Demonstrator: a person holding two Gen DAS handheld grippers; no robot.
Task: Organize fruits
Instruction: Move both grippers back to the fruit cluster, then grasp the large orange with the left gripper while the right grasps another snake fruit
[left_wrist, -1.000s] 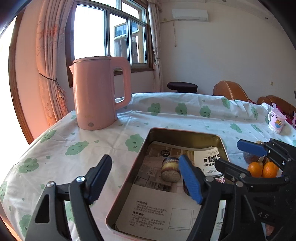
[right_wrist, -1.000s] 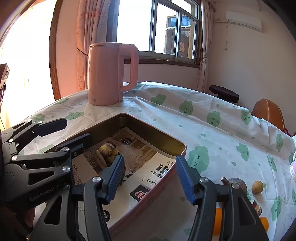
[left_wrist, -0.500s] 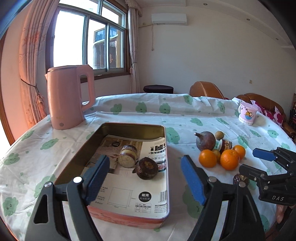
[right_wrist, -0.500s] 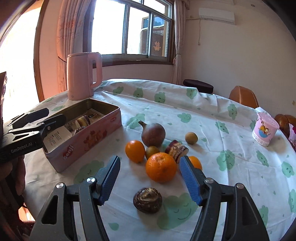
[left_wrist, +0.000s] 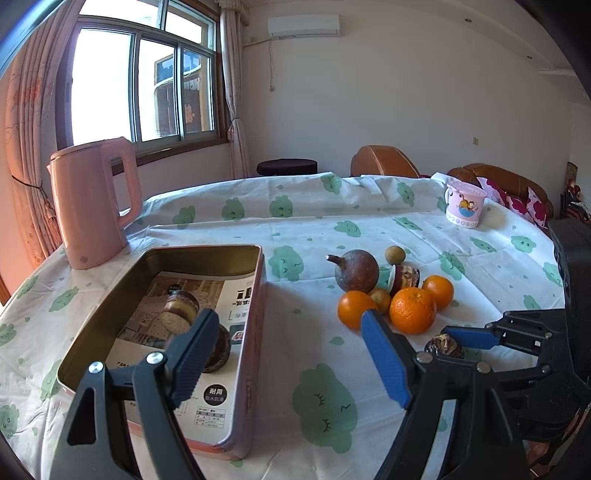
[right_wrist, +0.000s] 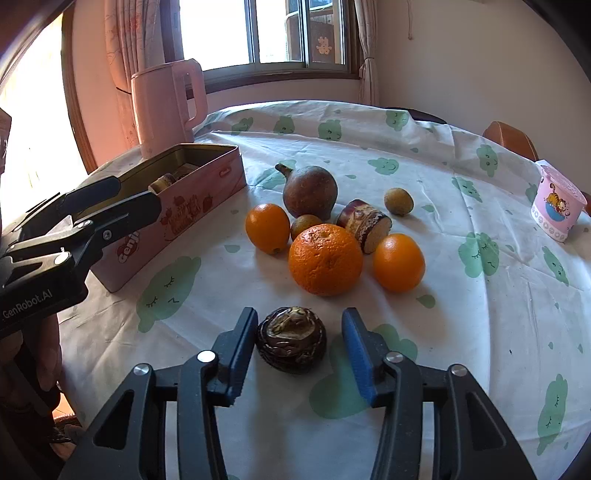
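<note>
Your right gripper (right_wrist: 299, 354) is wide open and holds nothing, and the dark wrinkled fruit (right_wrist: 291, 339) sits on the tabletop (right_wrist: 461, 314) directly between its two blue pads: the left pad looks almost touching it, the right pad a little apart. That is the relation your next move turns on, as I judge it: the fruit is squat and roundish with no clear long axis, so closing straight in should catch it without turning the wrist. Just ahead of the gripper lies the cluster of a large orange (right_wrist: 325, 258), two smaller oranges and a brown pomegranate-like fruit (right_wrist: 310, 192). The pink tin (right_wrist: 184, 206) is ahead and to the left. Your left gripper (left_wrist: 288, 354) is open as well, empty, hovering between the tin and the fruit cluster, farther from the dark fruit than the right. The left wrist view shows what the right cannot: the tin's paper-lined floor with two pieces already inside. In that view the dark fruit (left_wrist: 445, 345) is only partly seen, behind the gripper's own finger.
</note>
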